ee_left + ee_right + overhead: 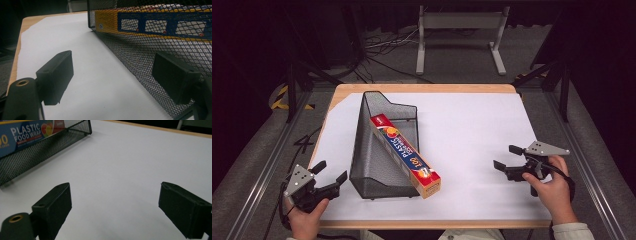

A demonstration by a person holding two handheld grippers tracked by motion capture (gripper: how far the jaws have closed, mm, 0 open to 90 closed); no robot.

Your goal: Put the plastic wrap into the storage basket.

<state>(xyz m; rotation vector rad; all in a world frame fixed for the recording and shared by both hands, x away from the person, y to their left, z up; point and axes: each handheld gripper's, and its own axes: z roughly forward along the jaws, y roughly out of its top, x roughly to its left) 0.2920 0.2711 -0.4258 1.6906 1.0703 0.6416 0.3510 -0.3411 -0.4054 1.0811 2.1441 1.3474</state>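
Observation:
A black wire-mesh holder (379,155) lies on its side on the white sheet, left of centre. A long blue, red and yellow box of plastic food wrap (407,156) rests diagonally in it, its near end sticking out at the holder's front right. My left gripper (330,172) is open at the table's front left corner, just left of the mesh holder (160,45), through which the box (160,23) shows. My right gripper (507,157) is open at the right, over bare sheet, with the box (27,135) and mesh holder (37,152) far off to its left.
The white sheet (472,130) covers most of the wooden table (422,88). A metal stand (459,30) and cables lie on the floor behind the table. Dark frame rails run along both sides.

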